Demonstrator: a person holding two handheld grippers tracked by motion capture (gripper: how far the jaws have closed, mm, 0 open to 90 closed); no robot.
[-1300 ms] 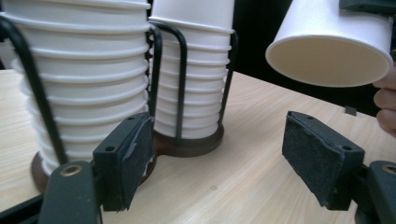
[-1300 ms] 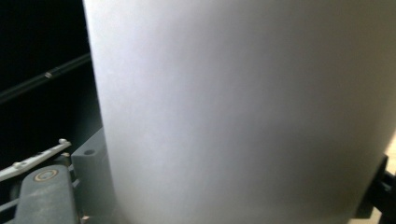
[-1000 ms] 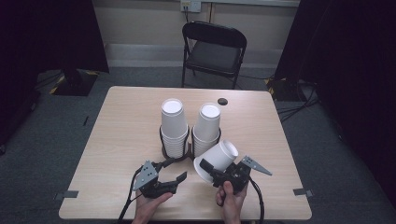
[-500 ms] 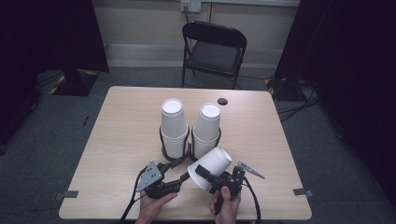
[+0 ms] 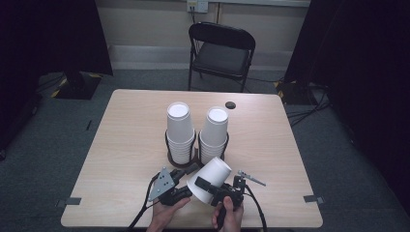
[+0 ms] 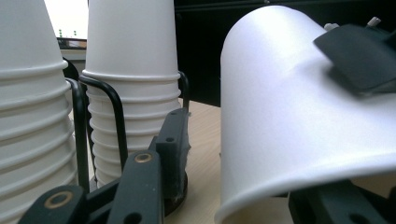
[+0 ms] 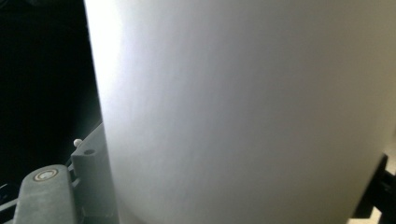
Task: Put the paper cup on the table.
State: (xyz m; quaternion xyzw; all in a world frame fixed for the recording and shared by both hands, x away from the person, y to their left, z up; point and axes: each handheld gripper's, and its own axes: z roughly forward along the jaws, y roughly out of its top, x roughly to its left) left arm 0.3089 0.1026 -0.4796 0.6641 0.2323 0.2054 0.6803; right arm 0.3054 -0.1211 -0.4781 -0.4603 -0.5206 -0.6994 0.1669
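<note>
My right gripper point(image 5: 209, 187) is shut on a white paper cup point(image 5: 212, 175), held tilted above the table's near edge with its base pointing up and to the right. That cup point(image 7: 243, 112) lies close up between my right jaws. My left gripper point(image 5: 189, 170) is open just left of it, jaws pointing at the cup holder. The held cup point(image 6: 289, 112) hangs over the left gripper's right jaw, its rim low between the jaws. Two upside-down stacks of white cups point(image 5: 180, 128) point(image 5: 214, 130) stand in a black wire holder point(image 5: 181, 162) at mid-table.
The light wood table point(image 5: 130, 140) has a small dark disc point(image 5: 230, 105) near its far edge. A black folding chair point(image 5: 220, 53) stands behind the table. Black curtains hang at both sides. Cables trail from both grippers over the near edge.
My right gripper has carried the cup left and toward the near edge, up against my left gripper. The left gripper has barely moved.
</note>
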